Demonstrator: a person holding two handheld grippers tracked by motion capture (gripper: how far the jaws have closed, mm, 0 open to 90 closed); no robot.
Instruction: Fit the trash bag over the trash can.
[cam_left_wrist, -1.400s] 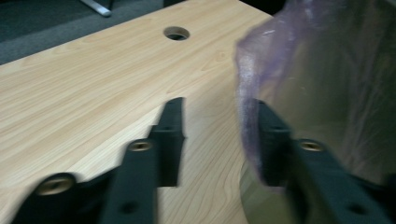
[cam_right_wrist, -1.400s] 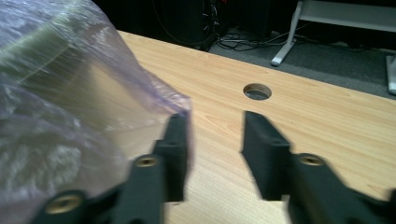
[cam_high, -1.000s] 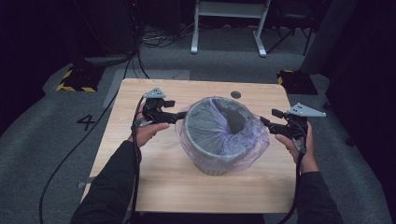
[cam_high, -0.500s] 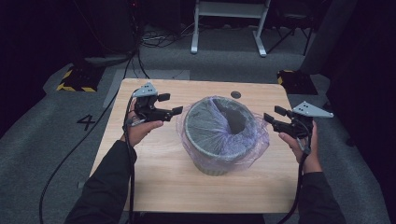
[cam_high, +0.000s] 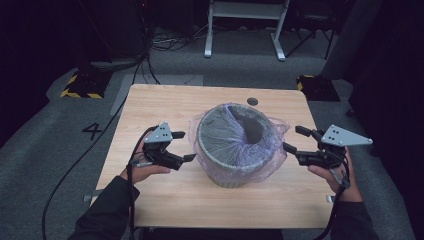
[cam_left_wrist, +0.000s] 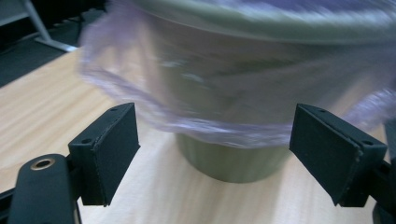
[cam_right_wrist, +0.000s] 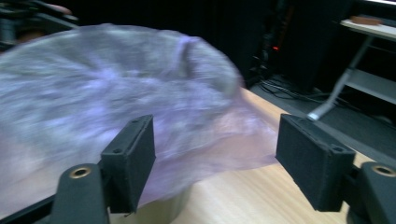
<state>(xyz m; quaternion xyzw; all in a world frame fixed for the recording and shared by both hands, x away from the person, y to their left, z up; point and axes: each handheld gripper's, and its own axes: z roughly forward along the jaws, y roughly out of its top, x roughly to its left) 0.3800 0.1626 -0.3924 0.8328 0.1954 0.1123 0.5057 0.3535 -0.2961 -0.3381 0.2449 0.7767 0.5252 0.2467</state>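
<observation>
On the left of the high view, the left gripper (cam_high: 182, 146) hovered over the wooden table (cam_high: 150, 105), held in the person's left hand (cam_high: 142, 170). Its jaws stood apart with nothing between them, pointing toward the grey bin (cam_high: 235, 172), which sat just to their right, near but not touching. In the left gripper view the same jaws framed the bin (cam_left_wrist: 233, 163) from low down: the hanging edge of the purple liner bag (cam_left_wrist: 201, 126) showed between and beyond them, blurred, with clear tabletop in front of it.

The bin stood upright in the middle of the table, somewhat toward the person's side. The liner bag (cam_high: 232, 135) was draped into its mouth and folded out over the rim, its loose skirt spreading down the wall on both sides.

On the right, the right gripper (cam_high: 292, 140) was held in the right hand (cam_high: 335, 172), aimed at the bin from the opposite side. Its jaws had just been opening and stood wide, with no plastic pinched; the bag's flared edge (cam_high: 280, 130) lay just beside the tips. In the right gripper view the bag (cam_right_wrist: 116, 107) bulged ahead of the parted jaws, blurred.
</observation>
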